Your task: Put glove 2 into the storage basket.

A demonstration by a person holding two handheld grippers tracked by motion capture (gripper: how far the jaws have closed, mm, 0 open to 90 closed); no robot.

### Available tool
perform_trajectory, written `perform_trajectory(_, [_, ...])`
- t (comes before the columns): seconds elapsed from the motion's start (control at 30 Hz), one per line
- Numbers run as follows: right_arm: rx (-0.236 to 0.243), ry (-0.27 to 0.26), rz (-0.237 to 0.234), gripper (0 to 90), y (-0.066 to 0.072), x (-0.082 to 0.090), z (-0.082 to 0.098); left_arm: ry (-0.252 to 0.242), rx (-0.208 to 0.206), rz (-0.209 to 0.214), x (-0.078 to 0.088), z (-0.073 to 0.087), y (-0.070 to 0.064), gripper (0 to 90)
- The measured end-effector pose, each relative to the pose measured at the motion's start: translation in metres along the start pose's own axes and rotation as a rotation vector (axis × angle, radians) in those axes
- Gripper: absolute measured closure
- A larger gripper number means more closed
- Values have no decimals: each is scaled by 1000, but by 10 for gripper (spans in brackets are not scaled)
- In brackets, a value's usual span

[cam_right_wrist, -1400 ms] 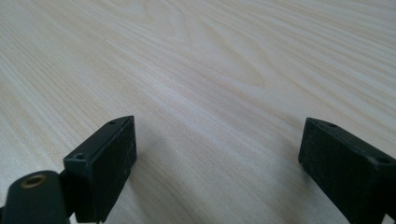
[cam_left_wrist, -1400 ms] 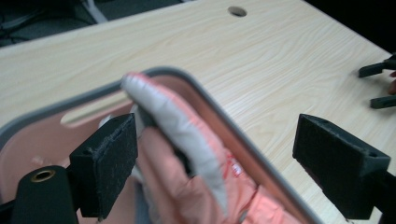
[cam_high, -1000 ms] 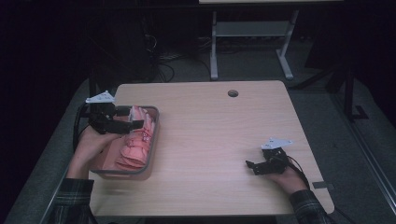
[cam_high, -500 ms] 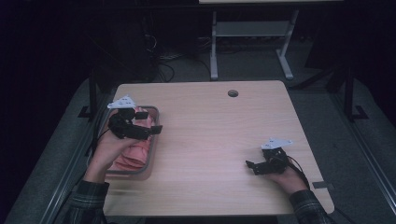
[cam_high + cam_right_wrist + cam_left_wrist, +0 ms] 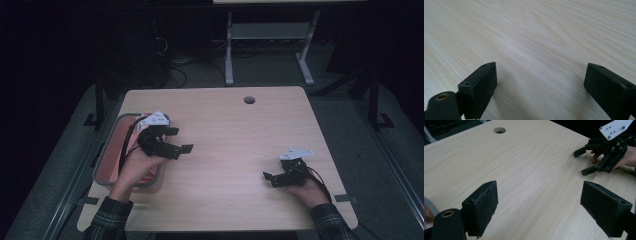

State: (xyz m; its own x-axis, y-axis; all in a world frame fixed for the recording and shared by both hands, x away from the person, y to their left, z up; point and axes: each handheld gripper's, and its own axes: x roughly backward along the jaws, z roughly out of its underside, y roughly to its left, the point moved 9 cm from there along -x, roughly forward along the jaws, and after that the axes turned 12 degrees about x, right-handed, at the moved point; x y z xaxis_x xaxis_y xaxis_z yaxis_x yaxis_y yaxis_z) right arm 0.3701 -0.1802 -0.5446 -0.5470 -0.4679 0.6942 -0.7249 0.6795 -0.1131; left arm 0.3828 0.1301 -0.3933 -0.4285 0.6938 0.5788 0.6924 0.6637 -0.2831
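high view: the left gripper [image 5: 176, 140] hangs with its jaws spread wide and nothing between them, just past the right rim of the tray [image 5: 107, 150], pointing out over the bare table [image 5: 235, 130]. the pink contents [image 5: 120, 150] of the tray lie behind and to the near-left of this claw, under the wrist and forearm, so the claw faces away from them. the tray's long axis runs away from the person, along the table's left edge. the right gripper [image 5: 270, 177] rests low near the front right of the table, jaws also apart and empty, aimed leftward; the tray sits well apart from it, clear across the table, so the left hand is plainly the nearer one.

left gripper view: the two pads [image 5: 482, 206] stand wide with only wood grain between them. a sliver of the tray's rim [image 5: 427, 207] shows at the left edge, behind the claw's left jaw. ahead and to the right, the right gripper [image 5: 586, 161] sits on the table.

right gripper view: the pads [image 5: 481, 85] stand wide over plain table [image 5: 536, 37], gripping nothing.

judging from this, any pick from the tray would call for the left claw to turn back toward it.
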Motion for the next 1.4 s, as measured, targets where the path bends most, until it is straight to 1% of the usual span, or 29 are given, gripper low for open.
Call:
perform_trajectory(0.17, [0, 0, 0, 107, 0, 0, 0, 10, -10, 2, -14, 5, -11, 138])
perform_trajectory(0.27, [1, 0, 0, 107, 0, 0, 0, 27, -19, -2, -22, 9, -15, 138])
perform_trajectory(0.33, [1, 0, 0, 107, 0, 0, 0, 34, -18, -2, -30, 13, -19, 138])
perform_trajectory(0.43, [0, 1, 0, 107, 0, 0, 0, 41, -19, -4, -38, 17, -23, 139])
perform_trajectory(0.5, [0, 0, 0, 107, 0, 0, 0, 53, -28, -6, -43, 20, -26, 139])
perform_trajectory(0.53, [1, 0, 0, 107, 0, 0, 0, 51, -22, -1, -47, 22, -28, 139])
perform_trajectory(0.57, [1, 0, 0, 107, 0, 0, 0, 62, -33, 5, -52, 26, -32, 138])
perform_trajectory(0.6, [1, 0, 0, 107, 0, 0, 0, 62, -33, 5, -52, 26, -32, 138])
perform_trajectory(0.7, [2, 0, -1, 107, 0, 0, 0, 74, -53, 0, -61, 33, -36, 138])
perform_trajectory(0.77, [6, -2, 0, 107, 0, 0, 0, 77, -53, 5, -66, 36, -39, 138])
perform_trajectory(0.8, [6, -2, 1, 107, 0, 0, 0, 82, -63, 5, -68, 38, -40, 138])
perform_trajectory(0.9, [7, -2, 0, 107, 0, 0, 0, 83, -70, 6, -76, 44, -43, 138])
perform_trajectory(0.93, [7, -2, 1, 107, 0, 0, 0, 91, -82, 3, -78, 46, -44, 138])
perform_trajectory(1.1, [7, -2, 0, 107, 0, 0, 0, 93, -100, 5, -91, 55, -50, 138])
perform_trajectory(1.2, [7, -2, 0, 107, 0, 0, 0, 118, -121, 7, -100, 63, -52, 138])
perform_trajectory(1.27, [7, -2, 0, 107, 0, 0, 0, 134, -121, 11, -106, 68, -55, 138])
perform_trajectory(1.3, [6, -2, 0, 107, 0, 0, 0, 143, -133, 16, -109, 70, -56, 138])
perform_trajectory(1.33, [7, -2, 0, 107, 0, 0, 0, 147, -132, 25, -112, 73, -59, 138])
perform_trajectory(1.4, [7, -2, 0, 107, 0, 0, 0, 156, -136, 29, -118, 79, -62, 137])
